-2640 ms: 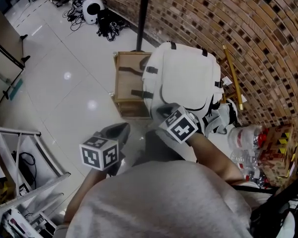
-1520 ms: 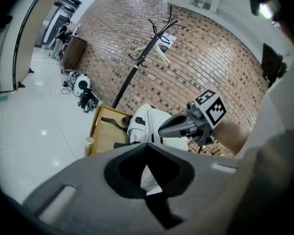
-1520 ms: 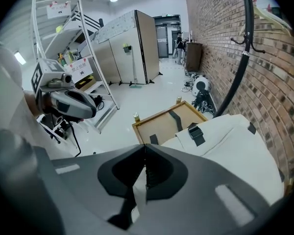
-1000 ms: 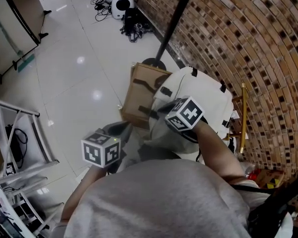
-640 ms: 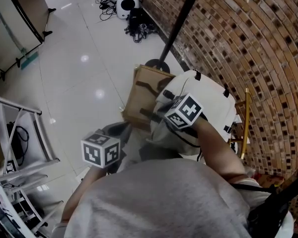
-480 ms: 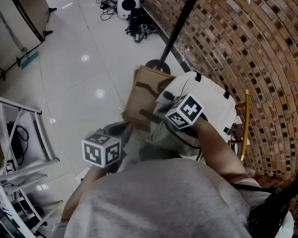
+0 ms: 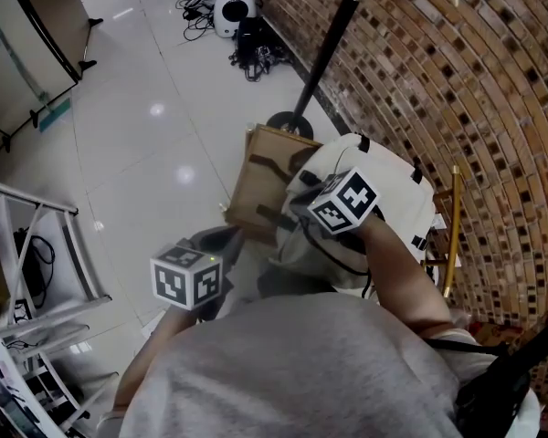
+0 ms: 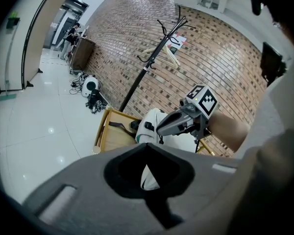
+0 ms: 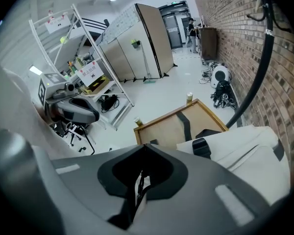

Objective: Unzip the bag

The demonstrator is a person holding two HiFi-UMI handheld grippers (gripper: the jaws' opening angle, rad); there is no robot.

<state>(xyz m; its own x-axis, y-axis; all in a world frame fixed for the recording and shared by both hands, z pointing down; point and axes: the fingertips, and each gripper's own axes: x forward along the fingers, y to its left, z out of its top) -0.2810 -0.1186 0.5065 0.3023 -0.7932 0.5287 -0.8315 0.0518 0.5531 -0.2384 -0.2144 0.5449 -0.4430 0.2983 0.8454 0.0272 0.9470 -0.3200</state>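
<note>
A white backpack (image 7: 393,199) rests against a wooden frame (image 7: 260,176) at the foot of the brick wall. My right gripper (image 7: 308,224) sits on the bag's upper left side. In the right gripper view its jaws (image 9: 146,146) are shut on a black zipper pull cord (image 9: 138,187), with the bag (image 9: 245,146) just beyond. My left gripper (image 7: 226,235) hangs over the floor, left of the bag and apart from it. Its jaws (image 8: 147,144) meet at the tips, and white bag fabric (image 8: 154,124) shows past them.
A black coat stand pole (image 7: 324,53) rises behind the wooden frame. A yellow rod (image 7: 452,226) leans on the wall right of the bag. Cables and a white round device (image 7: 233,7) lie at the back. A metal shelf rack (image 7: 27,272) stands at the left.
The right gripper has moved from the bag's near edge up its left side, and its marker cube has tilted a little. The left gripper has stayed in place.
</note>
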